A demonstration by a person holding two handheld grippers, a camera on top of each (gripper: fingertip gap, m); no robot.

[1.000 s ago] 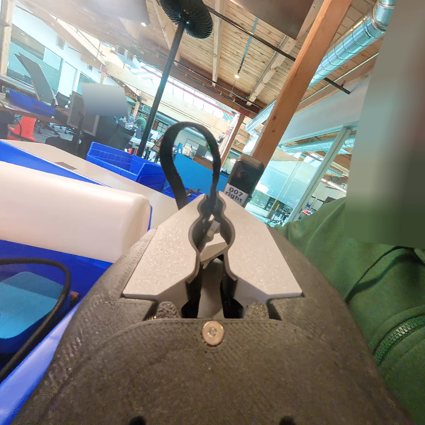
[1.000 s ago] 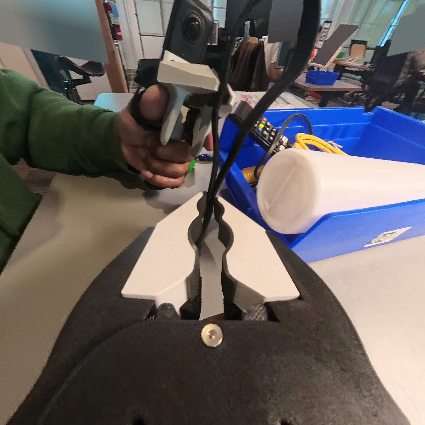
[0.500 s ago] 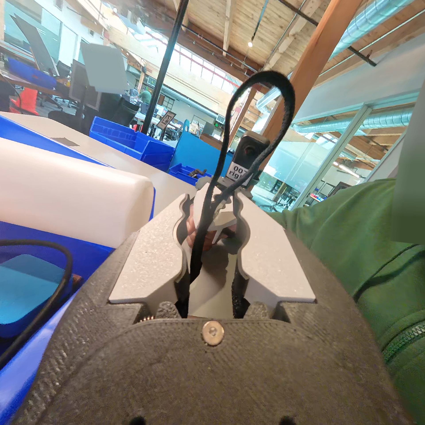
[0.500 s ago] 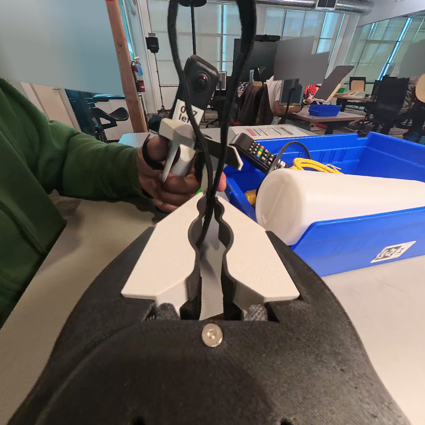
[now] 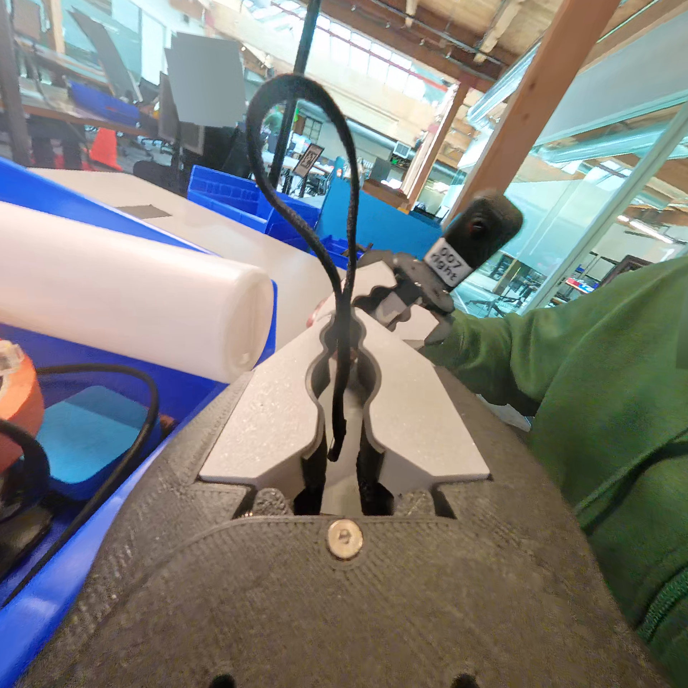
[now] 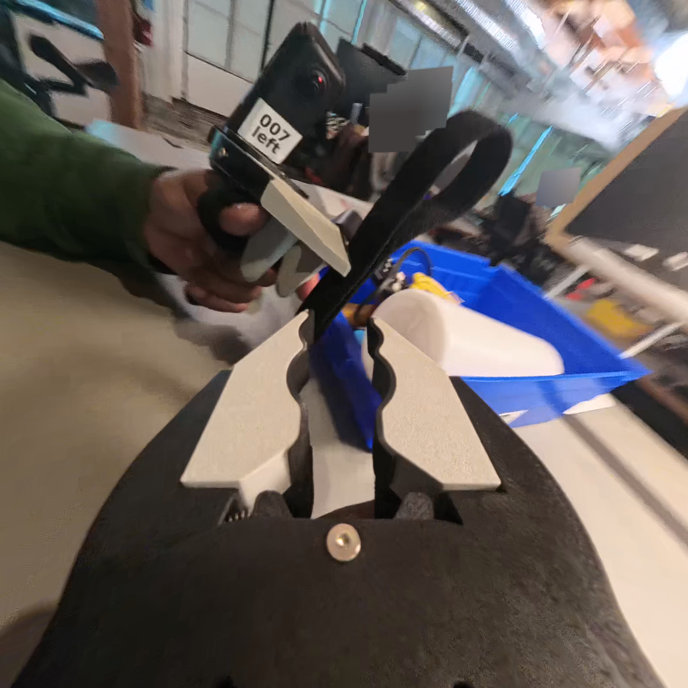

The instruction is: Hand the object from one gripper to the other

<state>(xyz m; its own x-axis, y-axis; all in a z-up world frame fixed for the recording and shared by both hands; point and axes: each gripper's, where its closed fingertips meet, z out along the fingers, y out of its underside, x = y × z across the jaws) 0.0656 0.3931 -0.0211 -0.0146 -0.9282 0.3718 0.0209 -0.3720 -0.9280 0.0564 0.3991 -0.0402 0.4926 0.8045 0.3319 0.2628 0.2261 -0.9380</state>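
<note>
A black strap (image 5: 298,85) stands up as a loop in the left wrist view. My left gripper (image 5: 344,322) is shut on its two strands near the fingertips, and the strap's loose end hangs between the fingers. In the right wrist view the strap (image 6: 409,208) runs up and right from the left gripper (image 6: 320,271), which clamps it. My right gripper (image 6: 338,322) is open, and the strap's lower end only brushes its left fingertip. The right gripper (image 5: 372,298) also shows just behind the strap in the left wrist view.
A blue bin (image 6: 558,383) on the beige table (image 6: 74,372) holds a white cylinder (image 6: 465,335), seen also in the left wrist view (image 5: 130,290), with a black cable (image 5: 149,402) and an orange roll (image 5: 15,391). A person's green sleeve (image 5: 558,353) is at the right. My left and right fingertips are right by each other.
One second ago both grippers were shut on the strap. The left opened, then closed on it again. The right gripper has now opened and let go, and its view has tilted.
</note>
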